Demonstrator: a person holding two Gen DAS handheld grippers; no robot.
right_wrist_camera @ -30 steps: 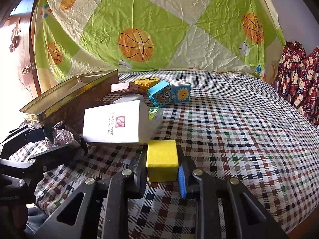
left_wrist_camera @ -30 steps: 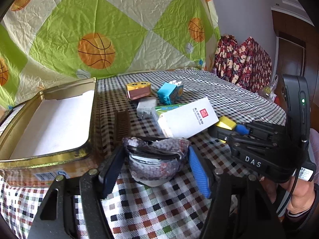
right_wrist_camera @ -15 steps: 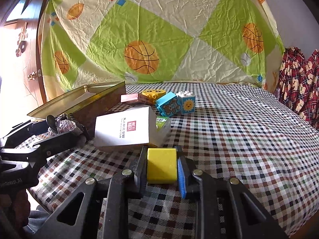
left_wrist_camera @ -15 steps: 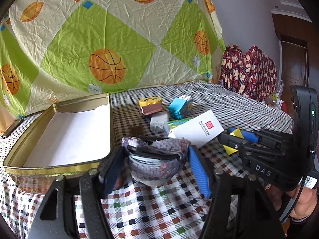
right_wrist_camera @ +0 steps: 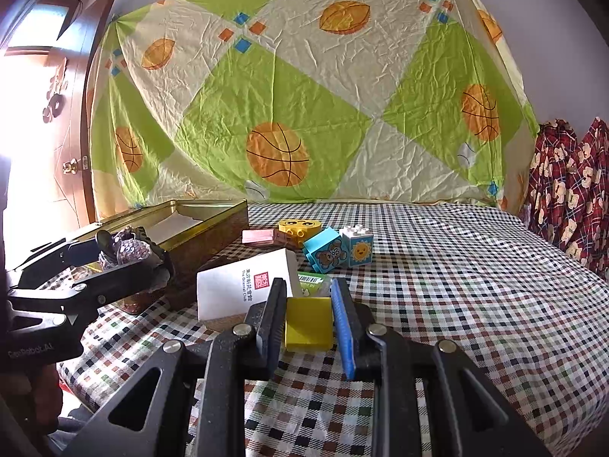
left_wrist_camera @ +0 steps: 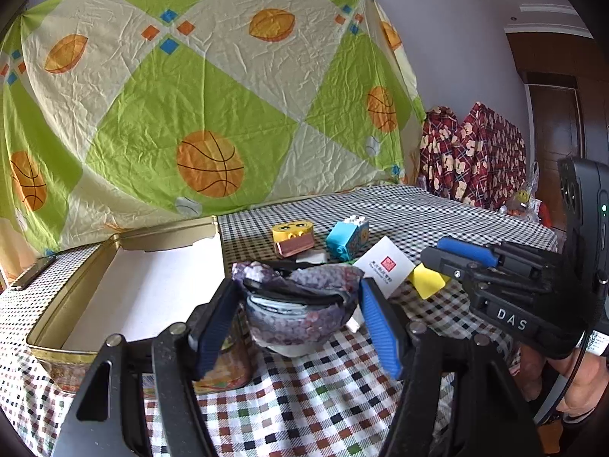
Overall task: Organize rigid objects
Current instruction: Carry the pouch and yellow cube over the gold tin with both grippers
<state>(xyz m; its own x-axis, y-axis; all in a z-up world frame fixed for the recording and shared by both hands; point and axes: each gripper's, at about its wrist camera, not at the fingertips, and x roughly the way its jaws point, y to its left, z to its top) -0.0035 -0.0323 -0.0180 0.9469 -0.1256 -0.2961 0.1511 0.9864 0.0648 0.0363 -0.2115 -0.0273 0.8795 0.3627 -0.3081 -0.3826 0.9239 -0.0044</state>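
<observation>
My left gripper (left_wrist_camera: 297, 289) is shut on a purple patterned pouch (left_wrist_camera: 300, 316), held above the checked cloth by the near right corner of the open gold tin (left_wrist_camera: 167, 234). In the right wrist view the same left gripper (right_wrist_camera: 133, 251) with the pouch (right_wrist_camera: 129, 245) sits in front of the tin (right_wrist_camera: 213, 228). My right gripper (right_wrist_camera: 308, 289) is shut on a yellow block (right_wrist_camera: 307, 323), just in front of a white box (right_wrist_camera: 243, 289). From the left wrist view, the right gripper (left_wrist_camera: 432, 262) and yellow block (left_wrist_camera: 426, 285) are at the right.
Behind the white box (left_wrist_camera: 384, 264) lie a green packet (right_wrist_camera: 312, 280), two blue picture blocks (right_wrist_camera: 327, 255), a yellow face brick (right_wrist_camera: 298, 226) and a pink block (right_wrist_camera: 259, 236). A basketball-print sheet hangs behind the table. A person's hand (left_wrist_camera: 582, 388) holds the right gripper.
Both grippers have risen and tipped upward, each keeping its object. The tin and loose blocks sit lower in both views and more of the sheet shows.
</observation>
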